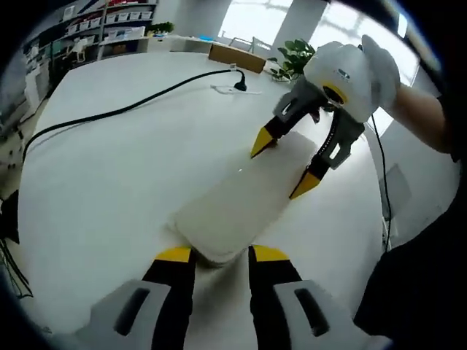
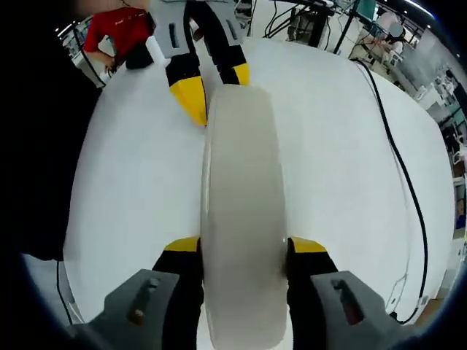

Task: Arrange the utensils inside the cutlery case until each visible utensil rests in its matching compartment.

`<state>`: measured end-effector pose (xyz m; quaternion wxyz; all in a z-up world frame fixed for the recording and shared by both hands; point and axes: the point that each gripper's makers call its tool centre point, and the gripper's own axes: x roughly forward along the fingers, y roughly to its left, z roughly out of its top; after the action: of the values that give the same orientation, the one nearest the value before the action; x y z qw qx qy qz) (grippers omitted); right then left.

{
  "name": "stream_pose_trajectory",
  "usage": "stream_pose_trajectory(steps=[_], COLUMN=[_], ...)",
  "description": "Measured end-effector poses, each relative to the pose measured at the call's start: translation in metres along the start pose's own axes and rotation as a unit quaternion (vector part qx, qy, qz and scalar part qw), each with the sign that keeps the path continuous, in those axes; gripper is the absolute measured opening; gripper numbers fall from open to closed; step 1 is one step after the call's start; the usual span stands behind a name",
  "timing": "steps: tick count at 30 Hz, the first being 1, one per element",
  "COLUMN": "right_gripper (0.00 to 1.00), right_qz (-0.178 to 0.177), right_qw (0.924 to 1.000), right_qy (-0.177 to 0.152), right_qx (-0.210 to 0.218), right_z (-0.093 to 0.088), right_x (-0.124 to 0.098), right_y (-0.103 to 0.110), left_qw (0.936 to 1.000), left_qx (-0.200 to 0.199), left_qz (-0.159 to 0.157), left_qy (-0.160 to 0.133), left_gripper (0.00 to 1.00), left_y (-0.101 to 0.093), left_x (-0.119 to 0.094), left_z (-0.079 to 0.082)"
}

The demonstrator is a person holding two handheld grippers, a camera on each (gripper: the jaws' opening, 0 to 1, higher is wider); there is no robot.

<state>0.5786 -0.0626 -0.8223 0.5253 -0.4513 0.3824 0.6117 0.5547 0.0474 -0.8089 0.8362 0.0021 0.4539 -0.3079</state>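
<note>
- The cutlery case, a long pale closed box with rounded ends, lies flat on the white table, running from about 6 o'clock toward 1 o'clock in the left gripper view.
- The left gripper sits at 6 o'clock in its own view, its yellow-tipped jaws parted on either side of the case's near end; whether they press on it cannot be told.
- In the right gripper view, the right gripper at 6 o'clock straddles the case, jaws spread wide with a tip against each long side.
- In the left gripper view the right gripper comes in from 1 o'clock, jaws apart over the case's far end.
- A black cable crosses the table from 9 o'clock to a plug at 12 o'clock.
- A potted plant stands past the table's far edge at 1 o'clock.
- A person in a red shirt is at 11 o'clock in the right gripper view.
</note>
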Motion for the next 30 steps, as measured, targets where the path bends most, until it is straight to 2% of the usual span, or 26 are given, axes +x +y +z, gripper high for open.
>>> stream_pose_trajectory(steps=[4, 9, 14, 18, 22, 24, 30], right_gripper=[0.43, 0.43, 0.44, 0.42, 0.38, 0.38, 0.37], right_qz=[-0.004, -0.004, -0.009, -0.012, -0.026, -0.027, -0.032], right_qw=[0.9999, 0.9998, 0.9992, 0.9993, 0.9992, 0.9992, 0.9992], right_qy=[0.009, 0.013, 0.006, 0.022, -0.009, -0.013, 0.023], right_qx=[0.009, 0.015, 0.039, 0.026, 0.03, 0.027, -0.011], right_z=[-0.001, 0.0, 0.0, -0.002, 0.014, 0.018, 0.015], right_x=[0.0, 0.0, 0.0, -0.002, -0.018, -0.02, -0.01], right_y=[0.001, 0.001, 0.001, 0.001, -0.002, -0.002, 0.0], left_qw=[0.9998, 0.9999, 0.9999, 0.9997, 1.0, 1.0, 0.9999], left_qx=[0.019, 0.009, 0.013, 0.023, 0.0, 0.0, 0.01], left_qz=[0.01, 0.009, 0.009, 0.011, -0.001, 0.0, 0.003], left_qy=[-0.001, -0.002, -0.002, 0.002, -0.001, 0.006, 0.006], left_gripper=[0.25, 0.25, 0.24, 0.24, 0.26, 0.25, 0.26], left_y=[0.003, 0.003, 0.004, 0.003, 0.002, 0.002, 0.001], left_x=[0.0, 0.0, -0.004, -0.009, -0.012, -0.013, -0.012], left_z=[-0.002, -0.001, -0.009, -0.017, -0.018, -0.019, -0.02])
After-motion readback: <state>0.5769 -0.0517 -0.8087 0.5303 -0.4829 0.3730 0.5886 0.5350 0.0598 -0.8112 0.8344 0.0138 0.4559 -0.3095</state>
